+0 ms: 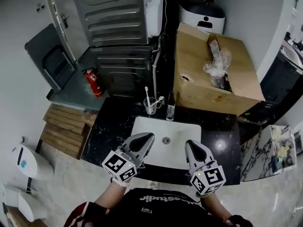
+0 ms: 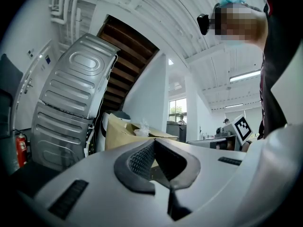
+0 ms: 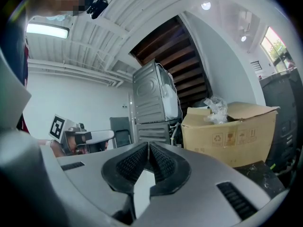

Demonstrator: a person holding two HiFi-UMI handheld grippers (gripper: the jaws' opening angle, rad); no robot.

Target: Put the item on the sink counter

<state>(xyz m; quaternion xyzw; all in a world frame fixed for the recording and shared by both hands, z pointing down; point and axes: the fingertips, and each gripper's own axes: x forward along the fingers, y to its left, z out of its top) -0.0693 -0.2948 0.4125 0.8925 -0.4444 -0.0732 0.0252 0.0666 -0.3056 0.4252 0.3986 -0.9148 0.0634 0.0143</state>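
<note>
My left gripper (image 1: 144,140) has its fingers pressed together on nothing; my right gripper (image 1: 193,146) is likewise shut and empty, both over the white basin (image 1: 154,126). The likely item — a clear cup (image 1: 150,108) of toothbrushes, a slim dark bottle (image 1: 170,107) just beside it — stands on the black marbled bench (image 1: 111,126) behind the basin. I judge the cup light, rigid, slick and tippy — best pinched across its wall, low down.

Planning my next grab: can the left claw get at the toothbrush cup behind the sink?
Probably yes. The left claw, shut and empty, hovers over the sink with nothing between it and the cup. It must open first, and the bottle stands close beside the cup.
</note>
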